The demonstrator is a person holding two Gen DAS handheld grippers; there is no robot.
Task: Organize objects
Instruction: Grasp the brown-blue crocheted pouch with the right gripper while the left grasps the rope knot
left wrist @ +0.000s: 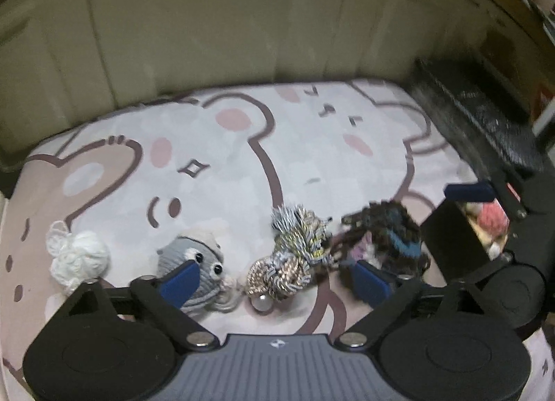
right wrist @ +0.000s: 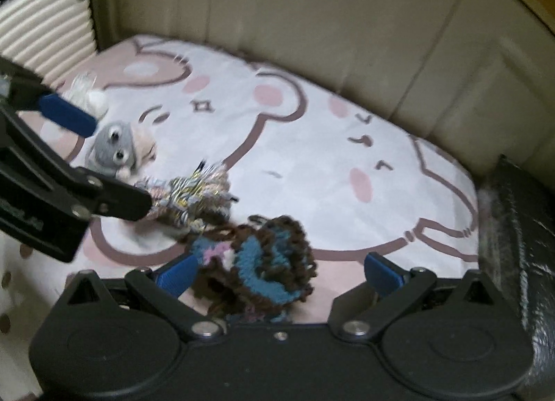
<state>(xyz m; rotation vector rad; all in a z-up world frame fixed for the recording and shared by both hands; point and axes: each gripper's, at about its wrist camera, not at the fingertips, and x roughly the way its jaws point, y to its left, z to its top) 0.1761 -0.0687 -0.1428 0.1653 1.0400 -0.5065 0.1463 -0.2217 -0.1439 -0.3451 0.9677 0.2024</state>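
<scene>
Several yarn items lie in a row on a bear-print mat (left wrist: 242, 144). From the left: a white yarn ball (left wrist: 78, 257), a grey crocheted mouse (left wrist: 197, 262), a metallic multicolour yarn bundle (left wrist: 295, 251) and a brown-and-blue yarn bundle (left wrist: 385, 237). My left gripper (left wrist: 275, 279) is open, low over the mat, with the mouse and the metallic bundle between its fingers. My right gripper (right wrist: 281, 272) is open around the brown-and-blue bundle (right wrist: 256, 265). The mouse (right wrist: 116, 151) and the metallic bundle (right wrist: 194, 196) lie beyond it.
A black box (left wrist: 478, 116) stands at the mat's right edge. The right gripper's body (left wrist: 503, 227) is at the right in the left wrist view. The left gripper's arm (right wrist: 52, 185) crosses the left of the right wrist view. Beige padded panels (left wrist: 208, 36) rise behind the mat. A white ribbed object (right wrist: 45, 29) stands at the far left.
</scene>
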